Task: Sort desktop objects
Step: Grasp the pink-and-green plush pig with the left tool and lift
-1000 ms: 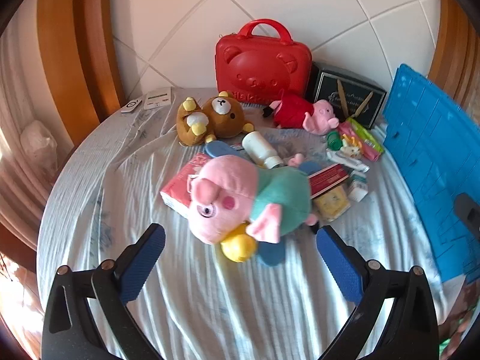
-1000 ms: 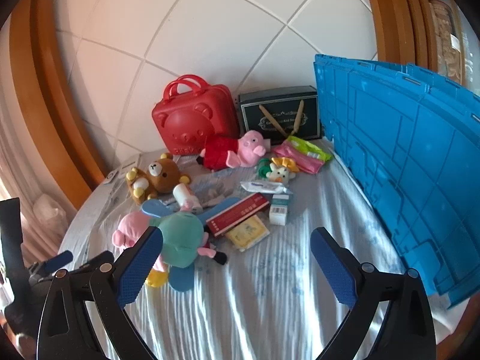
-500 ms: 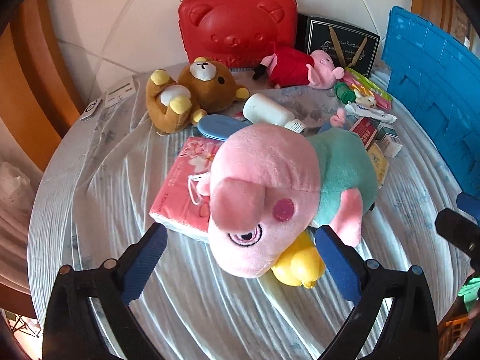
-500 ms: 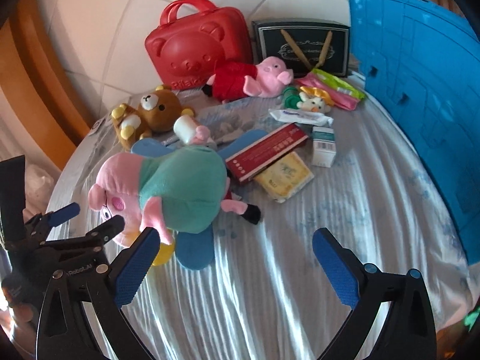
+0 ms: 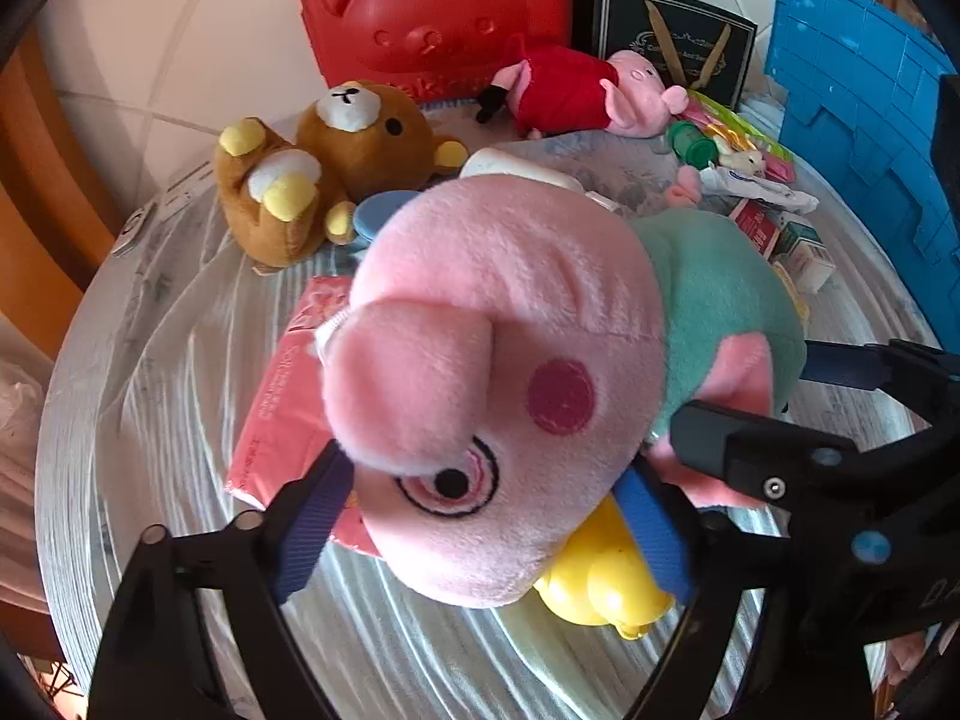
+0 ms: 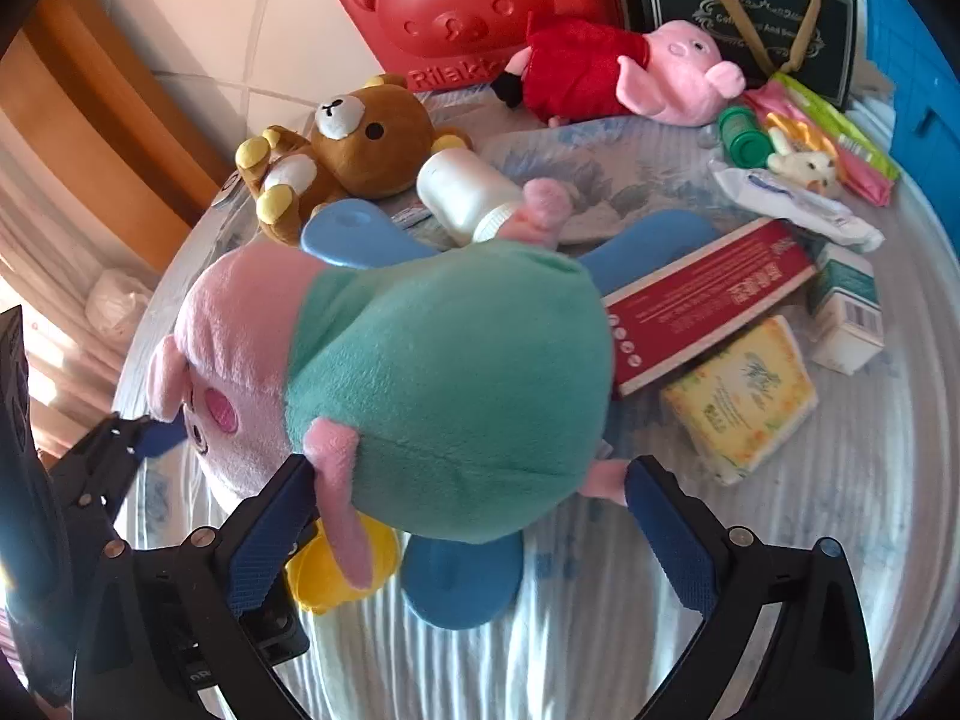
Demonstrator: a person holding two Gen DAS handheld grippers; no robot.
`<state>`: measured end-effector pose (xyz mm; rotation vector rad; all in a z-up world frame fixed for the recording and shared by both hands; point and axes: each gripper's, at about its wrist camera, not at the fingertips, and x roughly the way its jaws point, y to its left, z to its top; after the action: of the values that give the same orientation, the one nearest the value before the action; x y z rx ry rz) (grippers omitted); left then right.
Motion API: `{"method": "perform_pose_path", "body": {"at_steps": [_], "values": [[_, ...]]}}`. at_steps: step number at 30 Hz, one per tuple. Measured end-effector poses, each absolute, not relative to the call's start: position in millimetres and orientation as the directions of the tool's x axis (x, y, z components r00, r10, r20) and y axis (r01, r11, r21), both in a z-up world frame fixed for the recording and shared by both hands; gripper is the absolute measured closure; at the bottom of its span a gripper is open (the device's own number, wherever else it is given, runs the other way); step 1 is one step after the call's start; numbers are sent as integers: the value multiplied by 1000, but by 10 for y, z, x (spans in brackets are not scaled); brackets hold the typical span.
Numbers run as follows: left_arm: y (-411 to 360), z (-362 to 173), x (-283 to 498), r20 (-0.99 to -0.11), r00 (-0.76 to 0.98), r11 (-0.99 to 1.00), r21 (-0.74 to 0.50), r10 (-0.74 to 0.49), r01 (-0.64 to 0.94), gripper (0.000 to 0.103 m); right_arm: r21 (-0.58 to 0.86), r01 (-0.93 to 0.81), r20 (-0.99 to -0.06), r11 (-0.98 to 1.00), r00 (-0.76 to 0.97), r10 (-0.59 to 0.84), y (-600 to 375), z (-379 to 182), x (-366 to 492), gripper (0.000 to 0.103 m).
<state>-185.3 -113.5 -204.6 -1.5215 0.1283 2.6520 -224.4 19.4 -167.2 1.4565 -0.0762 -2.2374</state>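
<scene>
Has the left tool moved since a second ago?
Yes. The left tool has come down toward the red case, and its jaws have just been closing around the green-shirted pig plush's head.

Lying mid-table [image 6: 840, 570]: pig plush [image 6: 432, 396], head leftward, over tissue pack [image 5: 282, 408]. Sitting behind it: bear plush [image 6: 354, 144], bottle [image 6: 462, 192]. Lying to its right: long box [image 6: 708, 300], napkin pack [image 6: 744, 396]. Standing rearmost: bear case [image 6: 468, 6].
</scene>
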Motion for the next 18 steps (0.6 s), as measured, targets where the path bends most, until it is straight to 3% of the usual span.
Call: {"method": "perform_pose_path", "body": {"at_steps": [1, 2, 7, 9, 10, 12, 18], "values": [[-1114, -2058, -1880, -865, -502, -992, 43, 21, -115, 34, 283, 362, -851, -888, -332, -407, 169, -1673, -2250, 6], [-1092, -2046, -1895, -854, -520, -991, 60, 9, -117, 36, 277, 372, -849, -886, -338, -407, 153, -1666, -2252, 19], [-1075, -1913, -1908, -837, -546, -987, 65, 26, -147, 44, 260, 369, -831, -892, -386, -401, 210, -1532, -2183, 38], [-1043, -1798, -1833, -821, -569, -982, 77, 35, -172, 45, 261, 370, -817, -891, -408, -408, 234, -1433, -2105, 66], [-1012, -1724, -1784, -809, -586, -978, 85, 44, -191, 46, 254, 371, -812, -893, -421, -405, 237, -1381, -2066, 69], [-957, -1622, -1722, -802, -593, -972, 82, 67, -220, 47, 275, 365, -803, -889, -421, -421, 245, -1293, -1997, 90], [-992, -1647, -1532, -829, -549, -964, 51, 104, -260, 48, 279, 308, -795, -910, -457, -398, 386, -1107, -1733, 91]]}}
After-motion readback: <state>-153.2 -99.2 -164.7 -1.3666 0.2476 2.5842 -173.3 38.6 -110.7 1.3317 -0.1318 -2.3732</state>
